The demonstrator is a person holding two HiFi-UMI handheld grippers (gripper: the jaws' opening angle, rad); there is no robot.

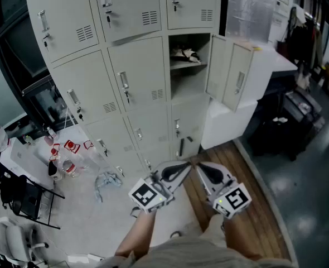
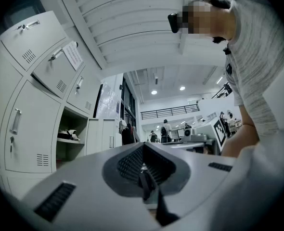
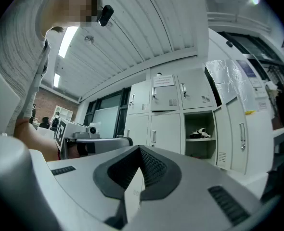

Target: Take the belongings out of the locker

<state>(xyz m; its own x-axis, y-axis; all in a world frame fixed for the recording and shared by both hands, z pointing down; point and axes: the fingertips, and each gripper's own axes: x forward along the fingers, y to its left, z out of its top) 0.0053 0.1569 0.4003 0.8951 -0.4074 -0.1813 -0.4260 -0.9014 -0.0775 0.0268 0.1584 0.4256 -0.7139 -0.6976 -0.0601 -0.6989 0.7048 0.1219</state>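
Scene: You stood facing a bank of grey lockers [image 1: 134, 77], holding both grippers low in front of you, well short of it.
Left gripper: Your left gripper [image 1: 178, 172] had its jaws pressed fully together with nothing between them, as the left gripper view [image 2: 143, 153] showed.
Right gripper: Your right gripper [image 1: 204, 175] was likewise closed tight and empty, its jaws meeting in the right gripper view [image 3: 139, 155].
Grippers together: In the head view the two sets of jaw tips nearly met, pointing towards the lockers.
Open locker: One compartment [image 1: 188, 88] stood open at 12 o'clock from your jaws, its door [image 1: 231, 74] swung out towards 3 o'clock.
Contents: The belongings [image 1: 185, 53], a dark and pale bundle too small to name, lay on the compartment's upper shelf [image 1: 188, 66]. The space under the shelf looked bare.
Long axis: The bundle seemed to stretch side to side along the shelf.
Direction from jaws: The belongings [image 2: 67, 134] sat at 9 o'clock in the left gripper view, and the belongings [image 3: 200, 133] sat near 2 o'clock in the right gripper view.
Nearer hand: Both hands looked about equally far. The door flanked the right side, so the left probably had the freer path.
Stage: The reach had not yet begun, and either pair of jaws would need to open first.
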